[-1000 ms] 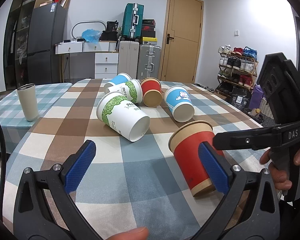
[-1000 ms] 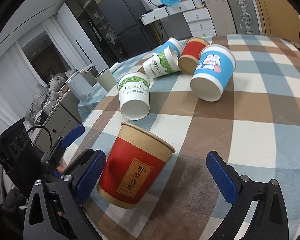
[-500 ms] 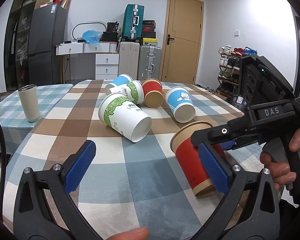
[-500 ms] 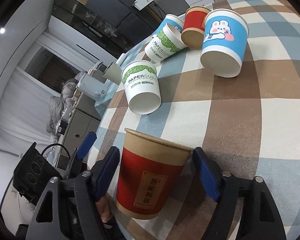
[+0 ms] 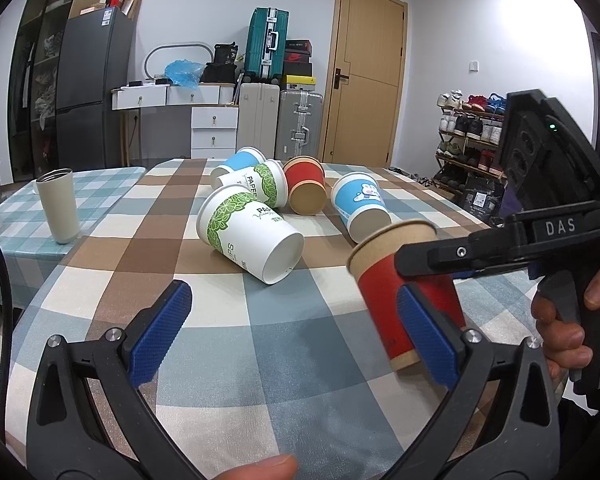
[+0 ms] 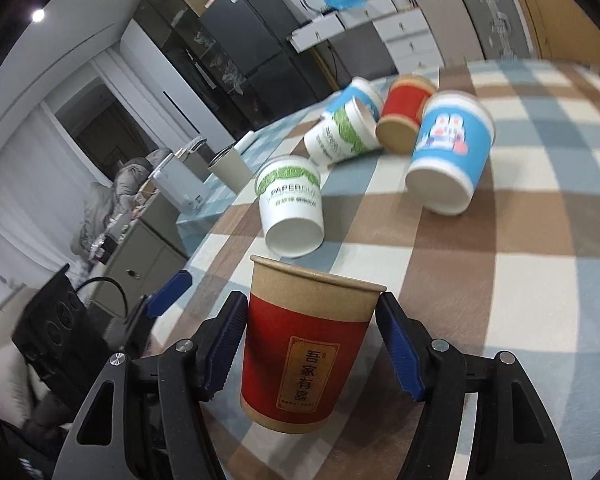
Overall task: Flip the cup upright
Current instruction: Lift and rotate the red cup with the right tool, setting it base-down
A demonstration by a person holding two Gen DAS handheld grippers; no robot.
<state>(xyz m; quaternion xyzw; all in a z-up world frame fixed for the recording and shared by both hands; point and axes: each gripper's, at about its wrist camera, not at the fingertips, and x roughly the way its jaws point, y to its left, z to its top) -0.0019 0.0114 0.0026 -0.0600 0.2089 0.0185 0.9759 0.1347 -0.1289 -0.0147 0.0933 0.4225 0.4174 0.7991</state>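
A red paper cup with a brown rim (image 6: 306, 350) sits between the blue pads of my right gripper (image 6: 314, 348), which is shut on it; the cup is nearly upright, mouth up, close above the checked tablecloth (image 6: 520, 264). In the left wrist view the same red cup (image 5: 396, 284) is held tilted at the right by the black right gripper (image 5: 432, 258). My left gripper (image 5: 296, 332) is open and empty, just left of that cup, low over the cloth.
Several paper cups lie on their sides farther back: a white-green one (image 5: 252, 236), a second white-green one (image 5: 252, 188), a blue one (image 5: 360, 204), a red one (image 5: 306, 192). A grey tumbler (image 5: 58, 206) stands at the left. The table edge is at the right.
My right gripper closed on the red cup and raised it from lying tilted to nearly upright. My left gripper stayed open and almost still.
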